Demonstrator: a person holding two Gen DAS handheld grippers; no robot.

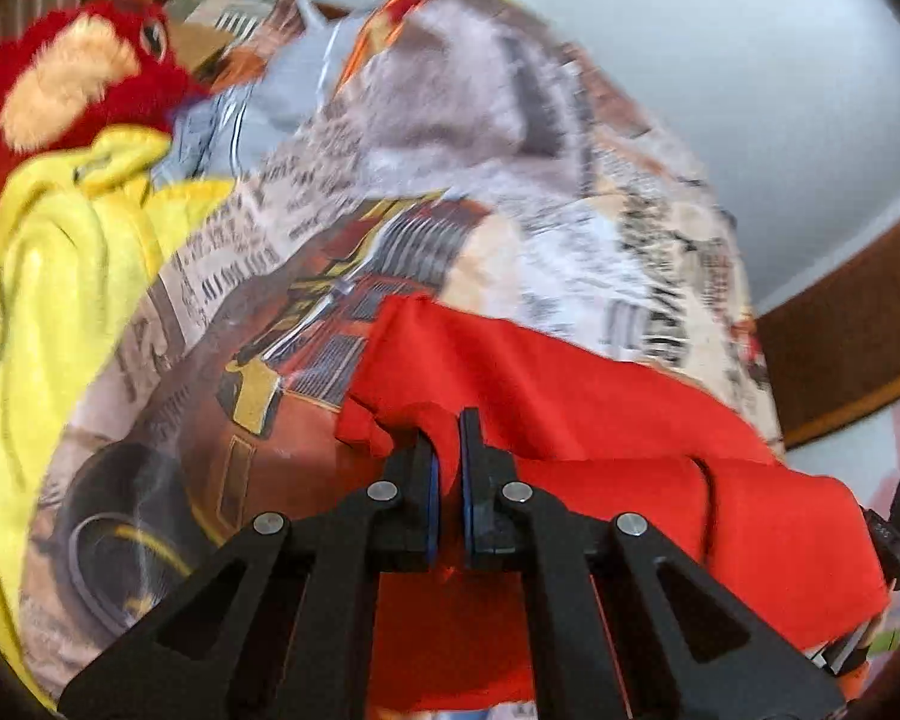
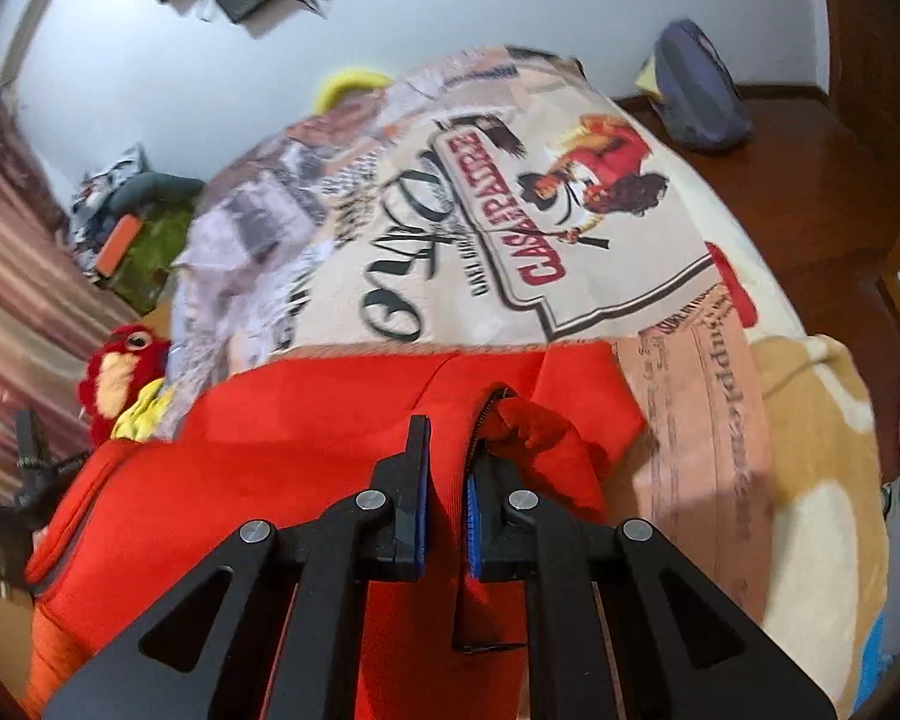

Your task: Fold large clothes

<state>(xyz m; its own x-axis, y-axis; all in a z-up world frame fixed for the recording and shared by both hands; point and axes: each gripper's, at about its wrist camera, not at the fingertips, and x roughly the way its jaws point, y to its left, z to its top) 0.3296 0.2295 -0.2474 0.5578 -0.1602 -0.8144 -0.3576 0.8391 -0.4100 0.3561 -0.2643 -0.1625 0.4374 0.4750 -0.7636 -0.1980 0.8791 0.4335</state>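
Garment [image 2: 306, 456] crosswise (both corners pinched)

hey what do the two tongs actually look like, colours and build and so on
Both look alike. The left tongs and right tongs have matte black fingers lined with blue pads on the inner faces. Angular black link arms with triangular cut-outs carry them, joined by round silver pins. No cables, markings or sleeves are visible.

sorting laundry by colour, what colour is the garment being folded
Solid red garment, clearest in the right wrist view.
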